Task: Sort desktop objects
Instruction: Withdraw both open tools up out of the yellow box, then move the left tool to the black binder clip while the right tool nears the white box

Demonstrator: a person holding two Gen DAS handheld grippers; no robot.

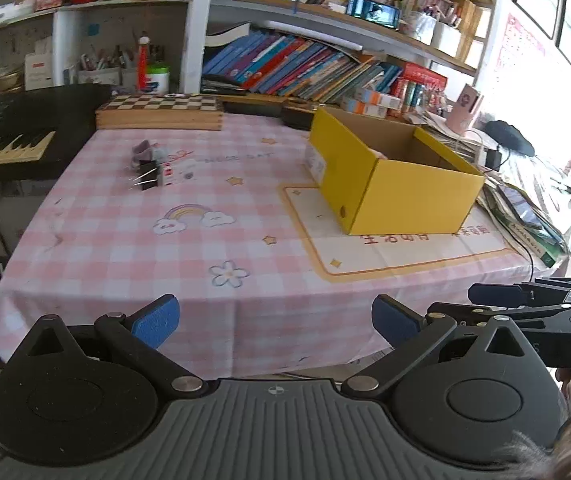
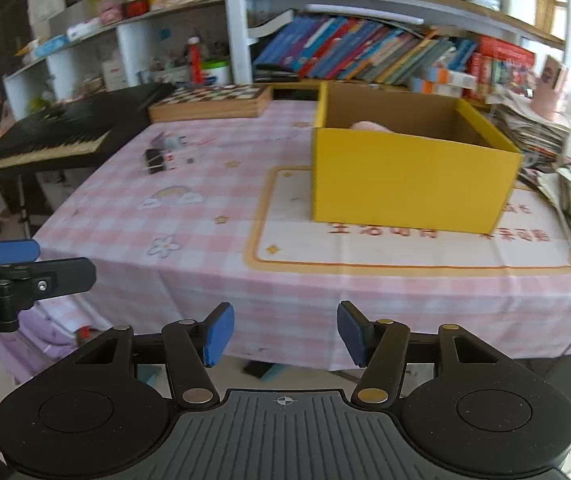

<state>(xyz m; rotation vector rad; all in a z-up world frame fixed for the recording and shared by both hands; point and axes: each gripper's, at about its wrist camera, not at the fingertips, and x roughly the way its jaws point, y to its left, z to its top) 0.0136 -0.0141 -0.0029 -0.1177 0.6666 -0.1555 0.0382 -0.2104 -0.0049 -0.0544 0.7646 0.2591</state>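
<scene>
An open yellow cardboard box (image 1: 397,178) (image 2: 409,178) stands on the right half of the pink checked tablecloth (image 1: 189,248) (image 2: 213,248), with something pale pink lying inside it. A small cluster of desktop items, among them a black binder clip (image 1: 146,176) (image 2: 154,160), lies at the far left of the table. My left gripper (image 1: 275,322) hovers before the table's near edge, open and empty. My right gripper (image 2: 283,334) also hangs in front of the near edge, open, nothing between its blue pads. Each gripper shows at the other view's side.
A wooden chessboard box (image 1: 161,112) (image 2: 213,102) sits at the table's back. A black keyboard (image 1: 9,136) (image 2: 57,136) stands left of the table. Bookshelves (image 1: 305,64) rise behind. Stacked papers, books and a cable (image 2: 565,152) crowd the right edge.
</scene>
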